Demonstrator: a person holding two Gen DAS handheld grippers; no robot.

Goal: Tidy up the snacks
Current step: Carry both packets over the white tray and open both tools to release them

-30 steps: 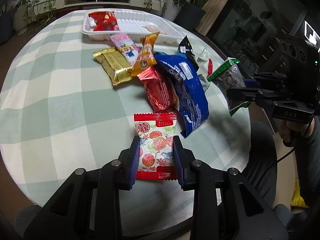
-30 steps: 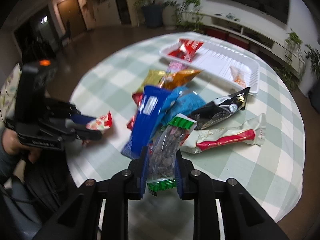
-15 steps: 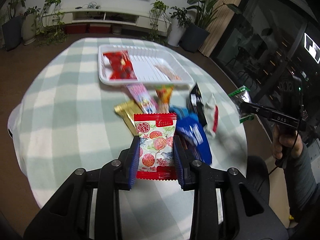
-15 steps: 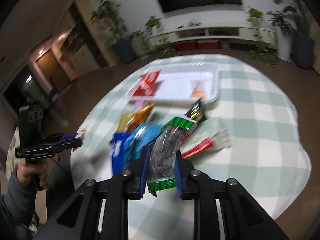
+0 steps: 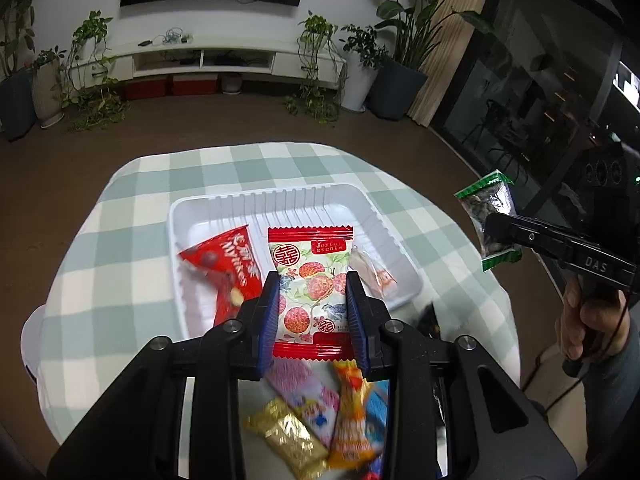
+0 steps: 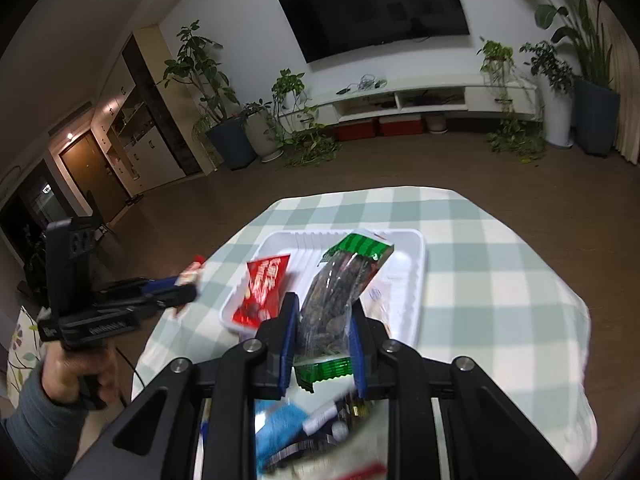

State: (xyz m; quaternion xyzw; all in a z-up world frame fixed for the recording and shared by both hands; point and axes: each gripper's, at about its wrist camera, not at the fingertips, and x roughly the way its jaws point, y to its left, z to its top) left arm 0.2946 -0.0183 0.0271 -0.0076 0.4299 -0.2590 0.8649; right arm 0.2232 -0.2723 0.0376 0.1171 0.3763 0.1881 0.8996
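My left gripper (image 5: 311,300) is shut on a red-and-white lychee snack packet (image 5: 310,284), held in the air over the near edge of the white tray (image 5: 276,200). A red snack bag (image 5: 226,264) and a small clear wrapped snack (image 5: 376,274) lie in the tray. My right gripper (image 6: 322,326) is shut on a clear green-ended bag of dark seeds (image 6: 336,300), held above the tray (image 6: 416,280); from the left wrist view this bag (image 5: 490,216) hangs at the right, beyond the table edge. The left gripper (image 6: 184,288) shows at the left of the right wrist view.
Loose snacks lie on the checked tablecloth (image 5: 120,248) under the grippers: a gold bar (image 5: 288,440), a pink packet (image 5: 304,392), an orange packet (image 5: 352,416), a blue bag (image 6: 276,424). A person's hands (image 5: 588,320) grip the handles. Plants and a low TV bench (image 5: 224,60) stand beyond the table.
Both grippers have risen and travelled forward from the snack pile towards the tray, each keeping its packet. The tray now lies right behind the held packets.
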